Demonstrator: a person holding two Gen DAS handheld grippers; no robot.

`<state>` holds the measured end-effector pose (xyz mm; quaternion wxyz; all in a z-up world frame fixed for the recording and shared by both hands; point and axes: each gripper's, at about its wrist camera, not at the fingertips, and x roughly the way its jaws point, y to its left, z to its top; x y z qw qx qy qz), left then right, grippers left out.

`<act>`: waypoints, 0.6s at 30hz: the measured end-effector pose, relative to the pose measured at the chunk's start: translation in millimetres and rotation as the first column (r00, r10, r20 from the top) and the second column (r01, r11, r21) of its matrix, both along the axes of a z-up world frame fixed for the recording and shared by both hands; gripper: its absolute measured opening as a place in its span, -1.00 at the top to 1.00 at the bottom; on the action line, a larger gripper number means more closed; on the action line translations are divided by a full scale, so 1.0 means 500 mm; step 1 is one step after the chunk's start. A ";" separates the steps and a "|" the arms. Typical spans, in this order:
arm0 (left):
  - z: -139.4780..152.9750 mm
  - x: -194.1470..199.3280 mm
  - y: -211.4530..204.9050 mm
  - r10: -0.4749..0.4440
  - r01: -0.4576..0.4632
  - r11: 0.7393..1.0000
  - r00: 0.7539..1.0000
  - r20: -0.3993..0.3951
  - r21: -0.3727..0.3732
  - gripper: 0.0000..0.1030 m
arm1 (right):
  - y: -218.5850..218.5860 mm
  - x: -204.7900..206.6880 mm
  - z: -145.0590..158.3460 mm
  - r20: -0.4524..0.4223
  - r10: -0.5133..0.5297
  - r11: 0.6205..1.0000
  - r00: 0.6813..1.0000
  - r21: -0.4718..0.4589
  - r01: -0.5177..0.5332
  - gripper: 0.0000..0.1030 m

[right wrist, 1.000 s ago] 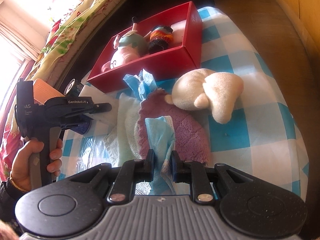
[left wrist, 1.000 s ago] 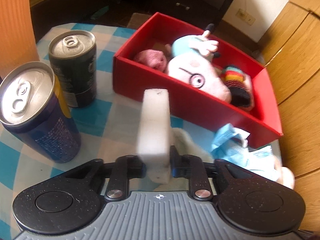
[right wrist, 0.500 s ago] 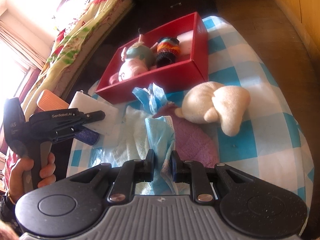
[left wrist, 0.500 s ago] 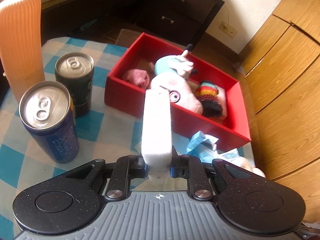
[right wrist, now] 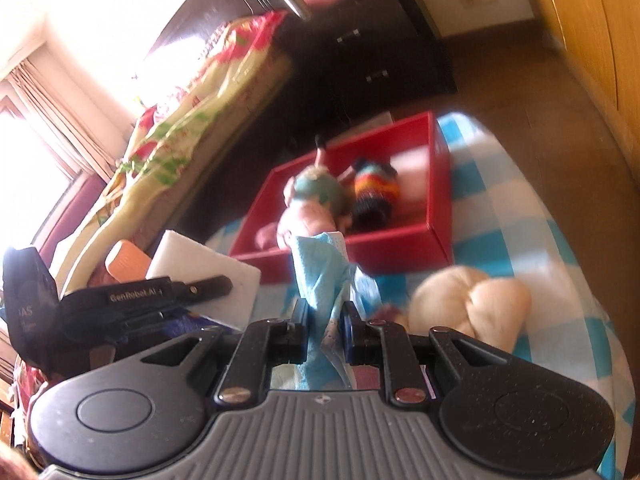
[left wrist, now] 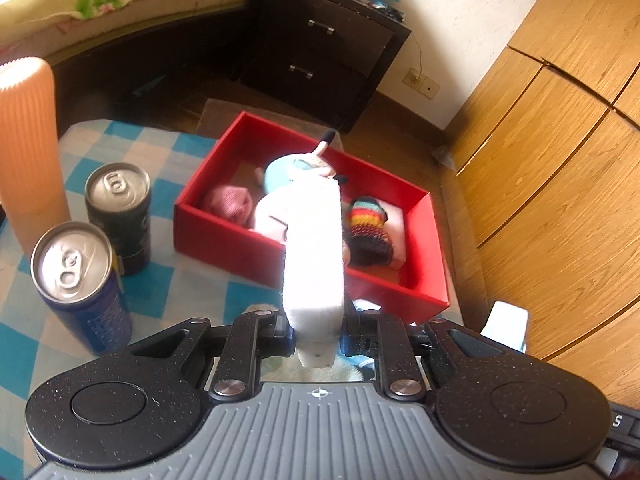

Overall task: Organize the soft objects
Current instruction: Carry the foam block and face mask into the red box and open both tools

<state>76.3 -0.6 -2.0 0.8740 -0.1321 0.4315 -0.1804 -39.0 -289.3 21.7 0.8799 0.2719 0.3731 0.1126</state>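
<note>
Sponge block (left wrist: pixel 314 256), white, is sitting clamped upright between the fingers of the left gripper (left wrist: pixel 316 330), rising through the centre of the left wrist frame and overlapping the red box (left wrist: pixel 304 258) behind it. Red box is lying in mid-frame on the blue-checked worktop (left wrist: pixel 184 280); it is holding a pink knit ball (left wrist: pixel 228 208) at its left end, a pink-and-teal plush (left wrist: pixel 288 170) in the middle and a rainbow-striped knit toy (left wrist: pixel 366 232) to the right. Two drink cans, one dark (left wrist: pixel 118 216) and one blue (left wrist: pixel 80 280), are standing at lower left, with a ribbed orange cylinder (left wrist: pixel 28 152) at the left edge.

Right gripper (right wrist: pixel 325 334) is pinching a light-blue cloth (right wrist: pixel 322 280) between its fingers at centre frame; the cloth is draping upward across the box's near wall. Cream plush (right wrist: pixel 468 304) is lying on the worktop at centre right, just beside the box's near corner. Left gripper with the sponge is showing at left of the right wrist frame. This view is blurring noticeably.
</note>
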 end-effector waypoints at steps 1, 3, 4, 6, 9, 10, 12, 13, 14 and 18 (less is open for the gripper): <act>0.002 0.002 -0.002 -0.001 0.001 1.000 1.000 0.003 -0.002 0.65 | 0.000 0.003 0.007 0.014 -0.005 1.000 1.000 -0.005 0.005 1.00; 0.006 0.005 -0.005 -0.002 0.003 1.000 1.000 0.008 -0.010 0.65 | -0.002 0.010 0.019 0.039 -0.015 1.000 0.999 -0.003 0.015 1.00; 0.008 0.007 -0.007 -0.003 0.003 1.000 1.000 0.011 -0.013 0.64 | -0.003 0.014 0.024 0.050 -0.019 1.000 0.999 0.000 0.019 1.00; 0.013 0.008 -0.010 -0.004 0.004 1.000 1.000 0.019 -0.012 0.64 | -0.003 0.019 0.033 0.073 -0.026 1.000 0.997 -0.004 0.027 1.00; 0.016 0.011 -0.015 -0.005 0.005 1.000 1.000 0.025 -0.013 0.64 | -0.002 0.024 0.042 0.090 -0.030 0.999 0.996 -0.012 0.031 1.00; 0.016 0.012 -0.017 -0.005 0.005 1.000 1.000 0.027 -0.011 0.64 | -0.002 0.027 0.043 0.092 -0.031 0.999 0.995 -0.011 0.032 1.00; 0.016 0.015 -0.023 -0.007 0.008 1.000 1.000 0.031 -0.005 0.64 | -0.001 0.035 0.047 0.101 -0.031 0.999 0.994 -0.018 0.033 1.00; 0.017 0.017 -0.026 -0.009 0.009 1.000 0.999 0.033 -0.001 0.64 | -0.001 0.039 0.049 0.106 -0.031 0.999 0.994 -0.024 0.034 1.00; 0.018 0.019 -0.029 -0.011 0.011 1.000 0.999 0.039 0.006 0.64 | 0.001 0.043 0.052 0.112 -0.032 0.999 0.993 -0.030 0.036 1.00; 0.023 0.031 -0.038 -0.008 0.007 1.000 0.998 0.056 0.021 0.64 | 0.002 0.072 0.062 0.136 -0.041 0.998 0.990 -0.040 0.047 1.00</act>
